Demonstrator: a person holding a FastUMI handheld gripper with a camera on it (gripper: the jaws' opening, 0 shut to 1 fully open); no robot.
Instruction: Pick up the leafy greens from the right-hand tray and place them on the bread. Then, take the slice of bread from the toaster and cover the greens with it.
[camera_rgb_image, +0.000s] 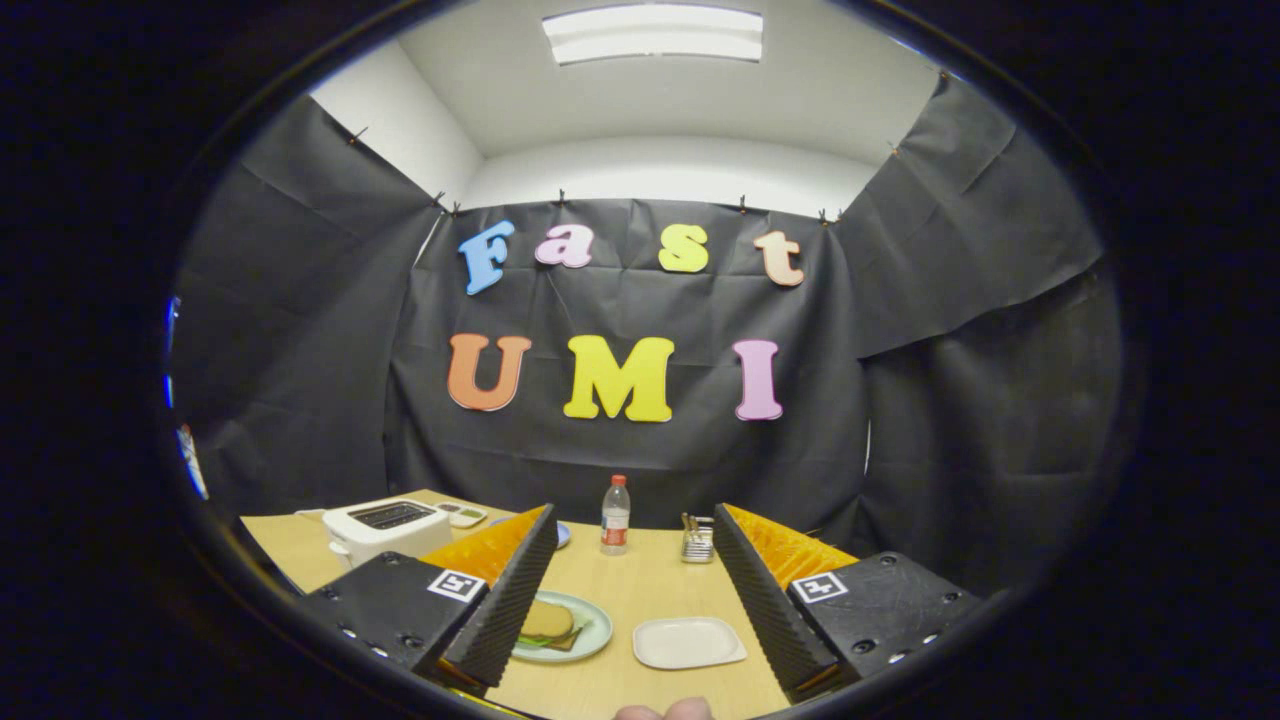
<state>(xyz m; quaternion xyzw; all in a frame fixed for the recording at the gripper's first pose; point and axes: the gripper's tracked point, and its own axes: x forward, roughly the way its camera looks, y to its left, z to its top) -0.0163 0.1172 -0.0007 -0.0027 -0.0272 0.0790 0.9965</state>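
The gripper (632, 625) has its fingers spread wide and holds nothing. Between them, on the table (640, 585), a round plate (592, 632) carries bread (547, 620) over a green edge of leafy greens (532, 638), partly hidden by the left finger. Beside it lies a white tray (688, 642). Farther back stands the toaster (385, 528); its slots' contents are indistinct.

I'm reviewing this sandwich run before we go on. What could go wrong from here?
1. The claw is open and empty, well above the table. The sandwich on the round plate sits partly behind one finger, so lining up over it could be misjudged.
2. The white tray looks bare and the sandwich already seems topped with bread, so another pick may be pointless.
3. The bottle beyond could be tipped.
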